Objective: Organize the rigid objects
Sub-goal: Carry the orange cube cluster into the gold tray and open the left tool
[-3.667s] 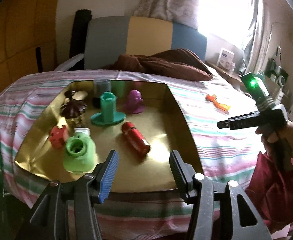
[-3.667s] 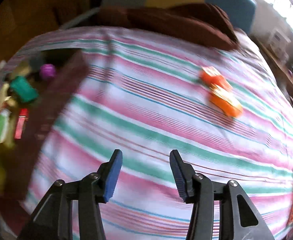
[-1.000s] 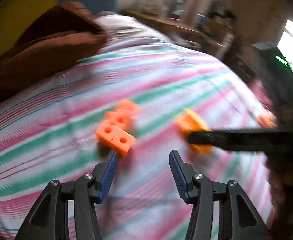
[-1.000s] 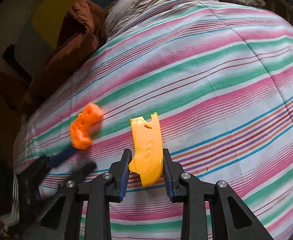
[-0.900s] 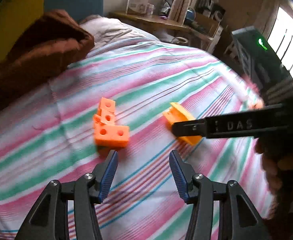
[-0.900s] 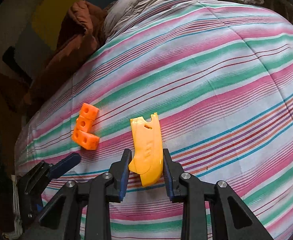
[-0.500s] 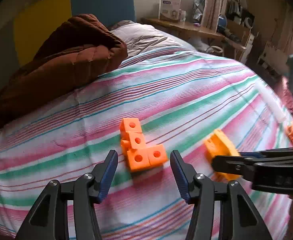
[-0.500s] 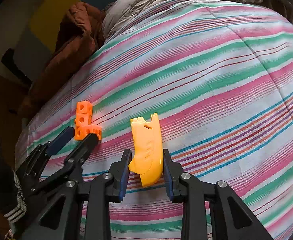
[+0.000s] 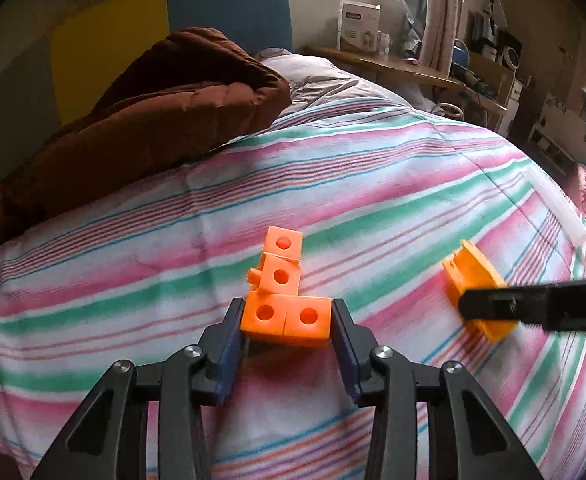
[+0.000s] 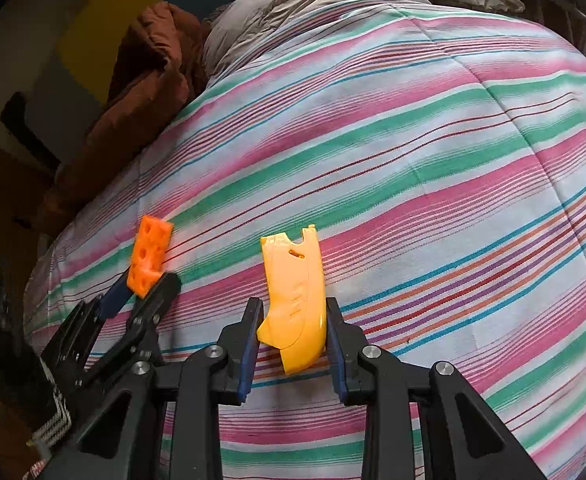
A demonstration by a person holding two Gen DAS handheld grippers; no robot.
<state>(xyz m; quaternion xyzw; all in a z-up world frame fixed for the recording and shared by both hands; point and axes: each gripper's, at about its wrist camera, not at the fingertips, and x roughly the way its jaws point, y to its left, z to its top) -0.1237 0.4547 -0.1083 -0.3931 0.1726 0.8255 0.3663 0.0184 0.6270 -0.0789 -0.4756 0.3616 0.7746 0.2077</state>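
An orange block piece made of joined cubes with round holes lies on the striped bedspread. My left gripper is shut on its near end, pads against both sides. The block also shows in the right wrist view, held by the left gripper. My right gripper is shut on a yellow-orange curved plastic shell, which also shows at the right of the left wrist view.
A brown quilt lies bunched at the head of the bed against a yellow and blue headboard. A grey pillow lies beside it. A desk with a white box stands beyond the bed.
My left gripper has moved onto the orange block piece and closed on it. My right gripper has kept its hold on the yellow-orange shell.
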